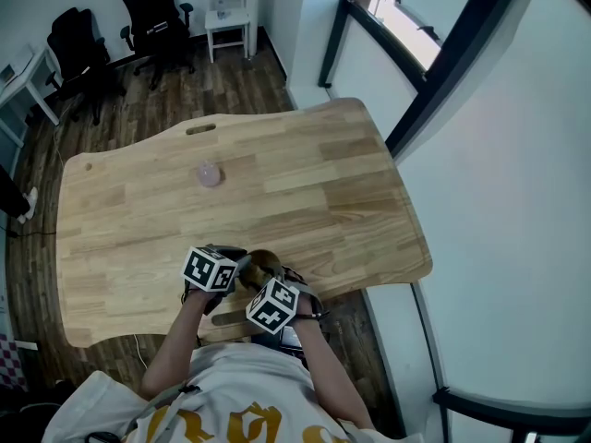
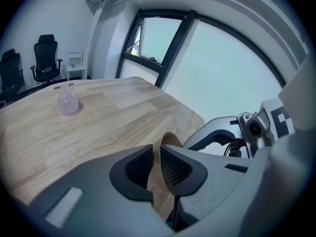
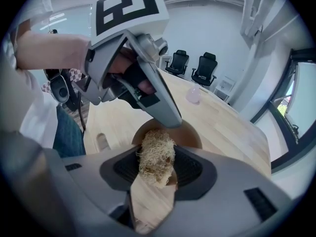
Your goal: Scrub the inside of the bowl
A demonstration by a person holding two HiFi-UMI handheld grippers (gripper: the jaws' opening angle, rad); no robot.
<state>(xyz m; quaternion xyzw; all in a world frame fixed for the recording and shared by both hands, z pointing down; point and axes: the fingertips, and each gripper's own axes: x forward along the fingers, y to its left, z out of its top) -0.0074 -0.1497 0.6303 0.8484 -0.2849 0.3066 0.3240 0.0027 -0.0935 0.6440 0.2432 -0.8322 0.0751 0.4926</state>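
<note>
A brown wooden bowl (image 1: 261, 265) sits near the table's front edge, between both grippers. My left gripper (image 2: 157, 169) is shut on the bowl's rim (image 2: 169, 143), which passes between its dark pads. My right gripper (image 3: 157, 168) is shut on a pale, fibrous scrubber (image 3: 155, 156), which hangs just in front of the bowl (image 3: 190, 133). In the right gripper view the left gripper's body (image 3: 133, 73) reaches down to the bowl's far rim. In the head view the left gripper (image 1: 211, 269) and the right gripper (image 1: 274, 305) sit close together over the bowl.
A small pink translucent bottle (image 1: 210, 173) stands on the wooden table (image 1: 305, 183), far from the bowl; it also shows as the pink bottle (image 2: 67, 101) in the left gripper view. Black office chairs (image 1: 152, 12) and a white side table (image 1: 227, 17) stand beyond. A window wall runs along the right.
</note>
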